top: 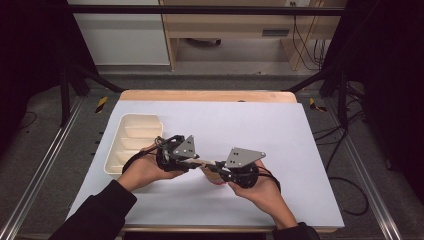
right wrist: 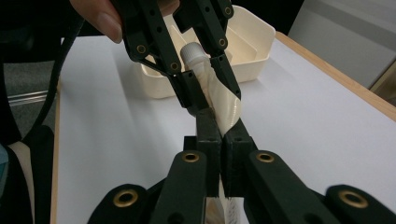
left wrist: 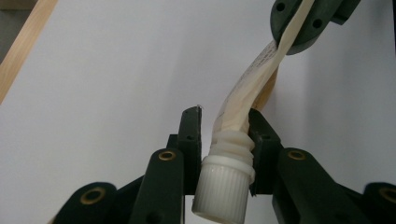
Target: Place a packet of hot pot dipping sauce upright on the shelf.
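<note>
Holding a soft cream tube (left wrist: 247, 93) between them, the two claws meet over the near middle of the counter (top: 280, 130), above its white sheet.

The left claw (left wrist: 224, 135) is closed around the neck of the tube, just behind the white ribbed cap (left wrist: 222, 189). Its jaws stand a little apart, as wide as the neck, and both seem to press on it. In the right gripper view the cap points back toward the left hand (right wrist: 100, 21), between the arms of that claw.

The right claw (right wrist: 220, 140) is shut almost fully on the flat tail of the tube; its two jaws nearly touch, with only the thin crimped end between them.

So the tube hangs in the air between both claws, not resting on the counter. Its long axis runs from left to right in the high view, cap at the left claw, tail at the right claw. The body bends and twists a little between the two grips.

A cream tray (top: 131, 142) with dividers stands on the left part of the counter, just beyond the left hand. I judge the left claw is the nearer one to it, and the cap end is on that side.
</note>
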The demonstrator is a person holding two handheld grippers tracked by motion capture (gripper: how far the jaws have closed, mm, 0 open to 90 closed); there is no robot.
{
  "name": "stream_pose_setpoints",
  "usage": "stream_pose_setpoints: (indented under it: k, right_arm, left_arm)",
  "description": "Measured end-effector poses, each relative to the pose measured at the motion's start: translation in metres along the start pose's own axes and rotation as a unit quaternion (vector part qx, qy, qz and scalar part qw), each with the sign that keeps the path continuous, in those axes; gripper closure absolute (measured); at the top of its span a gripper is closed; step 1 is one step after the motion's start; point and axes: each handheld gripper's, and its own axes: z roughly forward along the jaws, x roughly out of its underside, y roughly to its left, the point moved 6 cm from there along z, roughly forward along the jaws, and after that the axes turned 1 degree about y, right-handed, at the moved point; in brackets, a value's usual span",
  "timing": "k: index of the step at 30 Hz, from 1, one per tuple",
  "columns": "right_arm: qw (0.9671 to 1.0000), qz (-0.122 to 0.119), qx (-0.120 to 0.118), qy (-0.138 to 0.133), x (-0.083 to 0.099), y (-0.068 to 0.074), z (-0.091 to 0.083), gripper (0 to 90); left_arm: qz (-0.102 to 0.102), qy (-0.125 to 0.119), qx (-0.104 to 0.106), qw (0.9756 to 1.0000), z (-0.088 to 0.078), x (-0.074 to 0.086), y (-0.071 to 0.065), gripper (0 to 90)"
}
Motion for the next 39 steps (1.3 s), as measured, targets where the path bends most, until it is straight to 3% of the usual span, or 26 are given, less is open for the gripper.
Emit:
stream_pose_setpoints:
  k: [5, 9, 14, 19, 22, 27, 33, 39]
  right_arm:
    - [0.9996, 0.006, 0.020, 0.017, 0.007, 0.001, 0.003, 60.8]
    - [0.9985, 0.011, 0.041, 0.036, 0.015, -0.001, 0.002, 47.8]
    - [0.9959, 0.021, 0.079, 0.038, 0.028, -0.003, -0.005, 26.3]
    - [0.9887, 0.057, 0.123, 0.063, 0.052, -0.015, -0.014, 14.4]
    - [0.9810, 0.091, 0.151, 0.081, 0.062, -0.027, -0.018, 6.6]
    - [0.9719, 0.118, 0.174, 0.106, 0.076, -0.040, -0.019, 6.1]
    - [0.9682, 0.139, 0.184, 0.096, 0.081, -0.048, -0.028, 6.7]
    - [0.9616, 0.159, 0.195, 0.110, 0.090, -0.054, -0.030, 7.5]
  left_arm:
    - [-0.002, 0.002, -0.002, 1.0000, -0.001, 0.004, 0.001, 71.8]
    - [-0.003, 0.004, -0.003, 1.0000, -0.002, 0.006, 0.002, 71.8]
    - [0.000, 0.010, -0.004, 0.9999, -0.002, 0.006, 0.002, 71.8]
    - [-0.010, 0.008, 0.000, 0.9999, -0.002, 0.007, 0.003, 71.8]
    - [-0.015, 0.007, 0.002, 0.9999, -0.002, 0.008, 0.003, 71.8]
    - [-0.018, 0.002, 0.000, 0.9998, -0.001, 0.007, 0.005, 72.0]
    - [-0.020, -0.001, -0.001, 0.9998, 0.001, 0.004, 0.008, 72.2]
    - [-0.016, 0.004, 0.004, 0.9999, 0.004, -0.003, 0.012, 72.6]
